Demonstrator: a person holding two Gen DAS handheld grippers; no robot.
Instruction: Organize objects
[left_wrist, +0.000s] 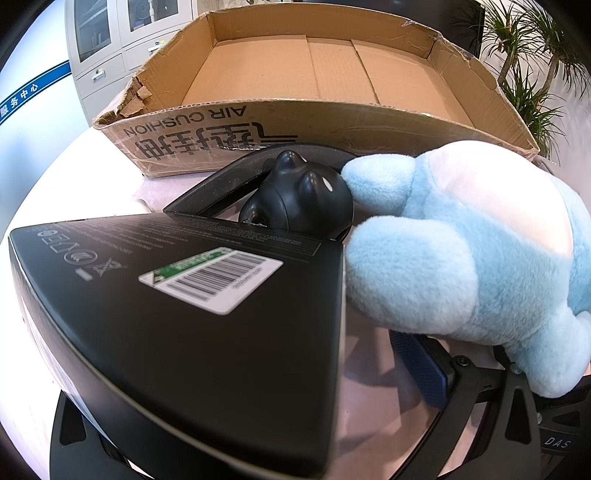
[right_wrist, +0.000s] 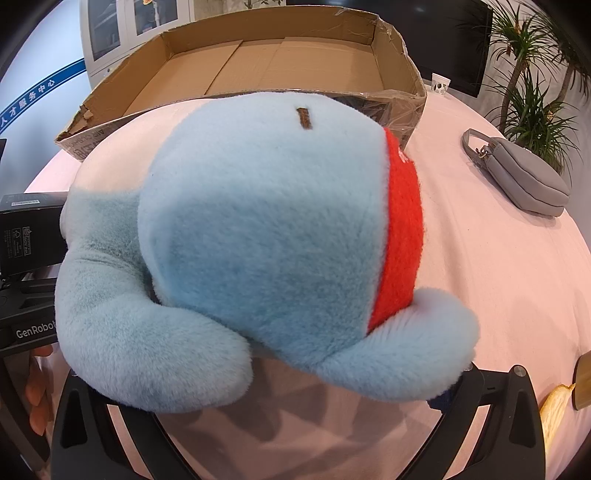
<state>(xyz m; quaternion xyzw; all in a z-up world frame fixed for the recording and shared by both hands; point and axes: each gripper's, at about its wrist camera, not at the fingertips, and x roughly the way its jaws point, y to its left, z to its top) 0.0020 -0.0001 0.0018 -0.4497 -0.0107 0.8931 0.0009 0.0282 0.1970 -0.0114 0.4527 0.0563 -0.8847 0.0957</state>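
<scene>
The left gripper (left_wrist: 332, 369) is clamped on a black box (left_wrist: 177, 314), which fills the near left of its view, barcode label up. The right gripper (right_wrist: 266, 387) is clamped on a blue plush toy (right_wrist: 266, 229) with a red band; the toy swells across most of the right wrist view and hides its fingertips.

Just beyond the black box lies a black figurine (left_wrist: 299, 195), resting against a dark curved piece. The plush toy (left_wrist: 461, 251) crowds in from the right and touches the figurine's head. Behind all of these, at the far side of the pink table (right_wrist: 498, 277), stands the open cardboard box (left_wrist: 325, 74), torn at its near left corner, with nothing inside it. The plush blocks most of the right gripper's sight of the carton's near wall.

On the far right of the table lies a grey pouch (right_wrist: 521, 173), well apart from the toy. At the near left edge of the right wrist view, fingers of the person's hand (right_wrist: 35, 391) show below the left gripper's body.
</scene>
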